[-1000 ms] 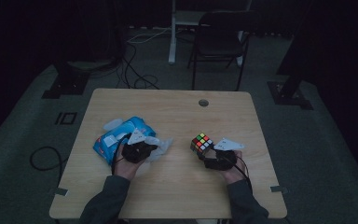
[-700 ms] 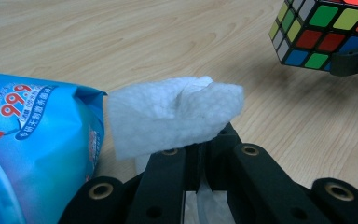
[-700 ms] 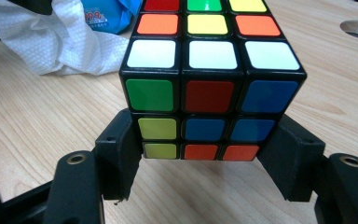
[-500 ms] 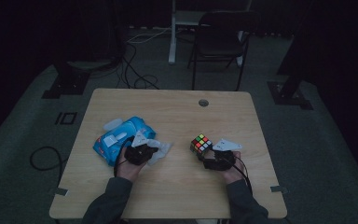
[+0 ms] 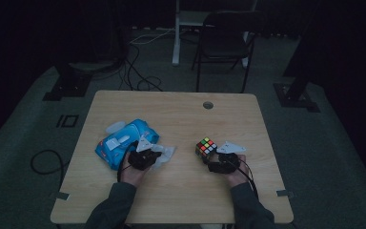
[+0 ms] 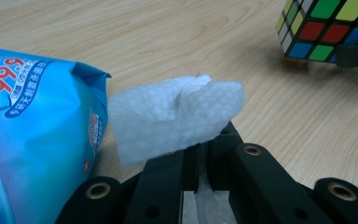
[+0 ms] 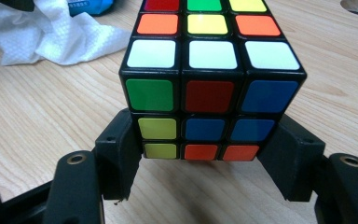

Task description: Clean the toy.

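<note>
At lower centre-left of the high view, my left hand-held gripper (image 6: pixel 200 154) pinches the white crumpled wet wipe (image 6: pixel 175 116), jaws just eased slightly, beside the blue plastic wipe packet (image 5: pixel 124 143). My right hand-held gripper (image 7: pixel 205 158) clamps the multicoloured puzzle cube (image 7: pixel 205 70) on the table (image 5: pixel 181 114), ready for wiping.

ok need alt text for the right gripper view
A black two-jaw claw clamps the lower sides of a scrambled, multicoloured plastic puzzle cube on a light wooden table. A crumpled white paper wipe lies behind, at upper left.

High view overhead; gripper views close, table-level.
</note>
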Tool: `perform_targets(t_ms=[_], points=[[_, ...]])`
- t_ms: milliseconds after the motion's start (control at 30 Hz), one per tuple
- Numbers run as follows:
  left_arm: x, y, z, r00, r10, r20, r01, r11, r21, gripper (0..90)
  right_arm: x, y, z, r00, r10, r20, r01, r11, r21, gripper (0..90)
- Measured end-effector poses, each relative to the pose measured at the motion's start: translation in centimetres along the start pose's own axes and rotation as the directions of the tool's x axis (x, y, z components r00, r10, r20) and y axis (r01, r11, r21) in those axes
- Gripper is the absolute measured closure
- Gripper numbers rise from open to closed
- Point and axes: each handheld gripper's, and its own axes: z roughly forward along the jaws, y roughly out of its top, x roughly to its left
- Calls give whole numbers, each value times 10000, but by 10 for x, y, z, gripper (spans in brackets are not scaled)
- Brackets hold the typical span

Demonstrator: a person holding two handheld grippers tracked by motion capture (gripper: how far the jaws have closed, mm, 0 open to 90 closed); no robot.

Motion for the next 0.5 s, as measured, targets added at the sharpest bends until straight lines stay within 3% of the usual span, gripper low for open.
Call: perform_targets(t_ms=[500], points=[[2, -9, 6, 9994, -92, -338, 99, 9997, 211, 853, -6, -5, 3, 9998, 19, 205, -23, 9998, 187, 350]])
